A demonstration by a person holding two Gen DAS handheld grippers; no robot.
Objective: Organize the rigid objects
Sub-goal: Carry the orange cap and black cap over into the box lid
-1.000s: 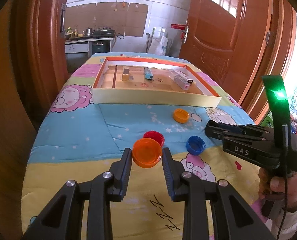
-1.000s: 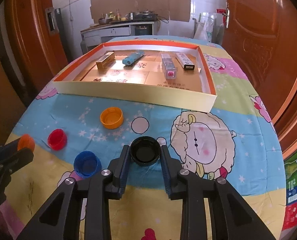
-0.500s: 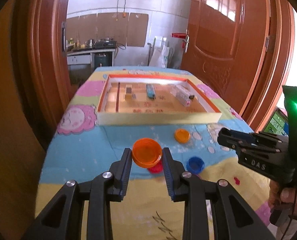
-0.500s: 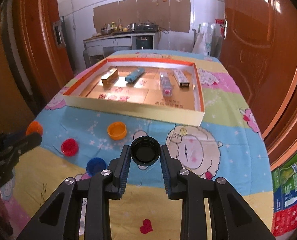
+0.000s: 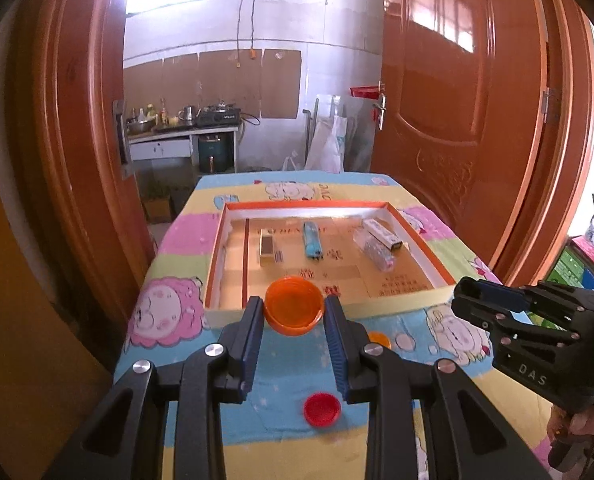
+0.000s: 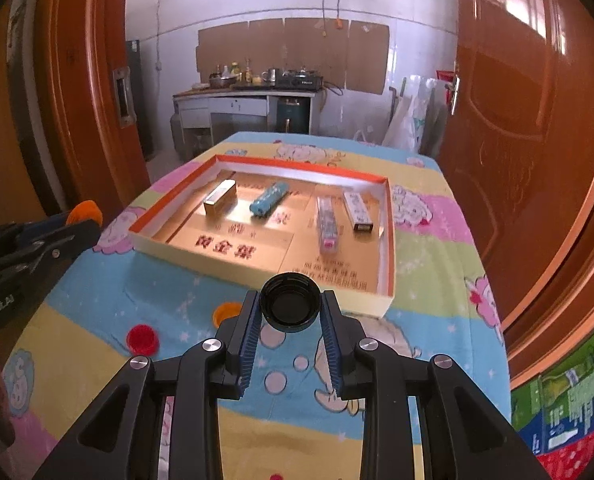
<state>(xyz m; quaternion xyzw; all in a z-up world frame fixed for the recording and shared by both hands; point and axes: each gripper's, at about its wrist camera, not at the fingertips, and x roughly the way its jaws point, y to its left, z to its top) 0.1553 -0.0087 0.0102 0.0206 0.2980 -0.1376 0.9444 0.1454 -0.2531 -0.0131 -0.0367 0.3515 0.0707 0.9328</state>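
Caps are held up off the cartoon-printed cloth-covered table [image 5: 169, 240] in both tools. The left gripper [image 5: 294, 312] pinches a large round orange plastic lid [image 5: 294, 305] between its blue-ribbed fingers [image 5: 253, 328], open side up, raised in front of the near wall of the shallow rectangular cardboard tray with the orange rim [image 5: 421, 304]. The right gripper [image 6: 290, 309] clamps a round black plastic bottle cap [image 6: 290, 307] the same way, hollow side towards its camera, also raised in front of the tray's [image 6: 257, 268] near wall.

Inside the tray lie a gold rectangular box [image 6: 220, 197] at the left, a blue patterned tube [image 6: 268, 199] beside it, then a clear plastic case with a pink end [image 6: 326, 222] and a slim white carton [image 6: 357, 211], these last two close together on the right.

Down on the cloth sit a small red bottle cap [image 5: 322, 409] and a smaller orange bottle cap [image 5: 379, 338], apart from each other and both outside the tray; the orange one is partly hidden behind a gripper finger in each view.

Brown wooden doors [image 6: 513, 120] flank the table, and a kitchen counter with bottles and a stove [image 6: 253, 80] stands at the far wall.
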